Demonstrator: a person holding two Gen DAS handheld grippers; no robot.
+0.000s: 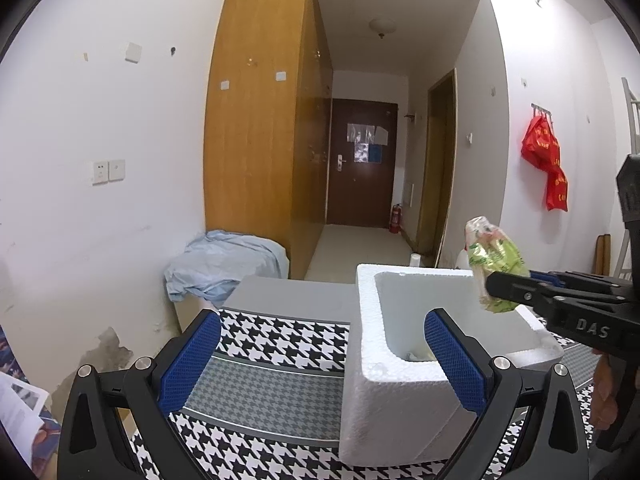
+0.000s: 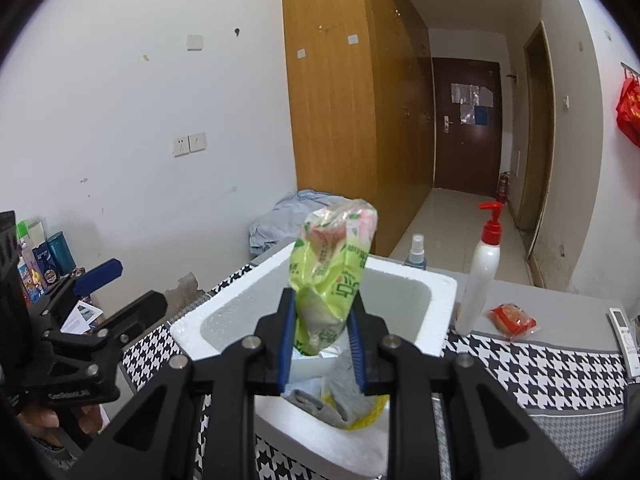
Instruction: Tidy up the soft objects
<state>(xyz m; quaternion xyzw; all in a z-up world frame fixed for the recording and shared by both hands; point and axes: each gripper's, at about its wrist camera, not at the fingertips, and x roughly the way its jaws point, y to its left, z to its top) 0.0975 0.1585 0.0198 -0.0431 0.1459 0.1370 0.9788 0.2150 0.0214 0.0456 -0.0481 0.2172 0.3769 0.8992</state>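
Note:
In the right wrist view my right gripper [image 2: 322, 332] is shut on a soft green plastic packet [image 2: 332, 276]. It holds the packet upright above the open white foam box [image 2: 440, 284]. Inside the box lie a grey cloth [image 2: 344, 396], something yellow [image 2: 374, 412] and a white piece [image 2: 308, 364]. My left gripper [image 1: 328, 360] stands open, and its right pad [image 1: 456, 360] hangs over the foam box [image 1: 372, 392]. Nothing is between its fingers. The left wrist view also shows the packet [image 1: 496, 264] in the right gripper [image 1: 500, 286], over the box's right side.
On the houndstooth tablecloth [image 2: 540, 364], right of the box, stand a white pump bottle with a red top [image 2: 480, 276] and a small spray bottle [image 2: 416, 252]. A red packet [image 2: 512, 320] and a remote [image 2: 624, 332] lie there too. A pale blue cloth [image 1: 224, 264] is heaped behind the table.

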